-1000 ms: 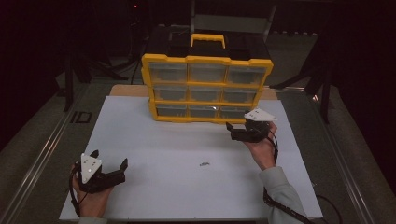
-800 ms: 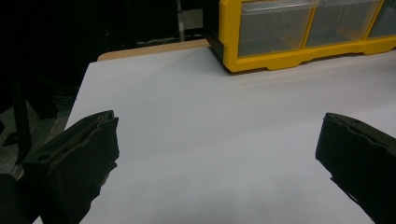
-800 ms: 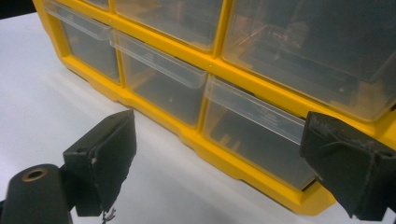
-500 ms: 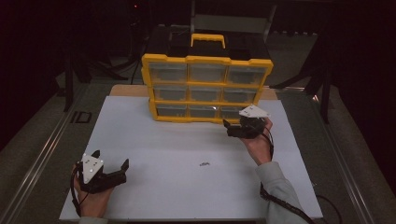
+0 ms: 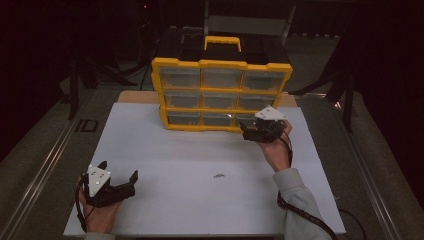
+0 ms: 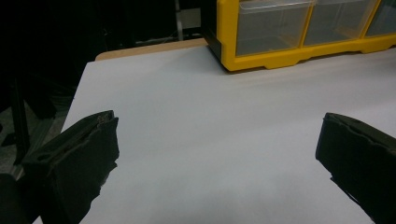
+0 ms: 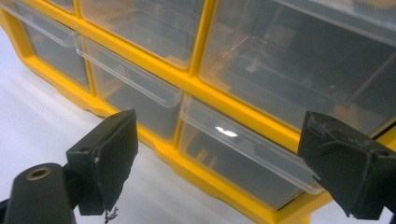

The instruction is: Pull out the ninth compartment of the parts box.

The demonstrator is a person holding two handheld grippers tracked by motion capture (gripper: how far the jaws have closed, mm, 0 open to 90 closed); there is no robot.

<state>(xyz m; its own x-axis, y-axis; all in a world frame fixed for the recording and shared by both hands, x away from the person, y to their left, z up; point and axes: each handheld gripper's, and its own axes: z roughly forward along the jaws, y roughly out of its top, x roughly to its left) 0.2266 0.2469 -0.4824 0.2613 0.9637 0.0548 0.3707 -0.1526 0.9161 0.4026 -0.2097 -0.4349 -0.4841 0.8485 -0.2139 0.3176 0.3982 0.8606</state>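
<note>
We work at a tabletop covered by a flat white sheet, with a strip of bare light wood showing along its far edge. The room around us is dark; black stands and metal framing rise behind the tabletop, and grey floor lies to either side, with a metal rail running along the left.

Our right tool hangs just in front of the yellow plastic organizer cabinet with clear drawers, at its lower right corner. The jaws stand wide apart and grip nothing. In the right gripper view the bottom-right clear drawer sits directly ahead between the jaws, close but not touched, and a bright glint lies on its front lip. The cabinet holds three rows of three drawers, carries a yellow handle on top and stands on the white sheet.

Our left tool rests low over the near left corner of the sheet, well apart from the cabinet. Its jaws are also spread wide and empty. In the left gripper view bare white sheet lies between them, and the cabinet's lower left corner is far ahead and to the right.

A small dark object, too small to identify, lies on the sheet between the two tools, nearer our side than the cabinet.
</note>
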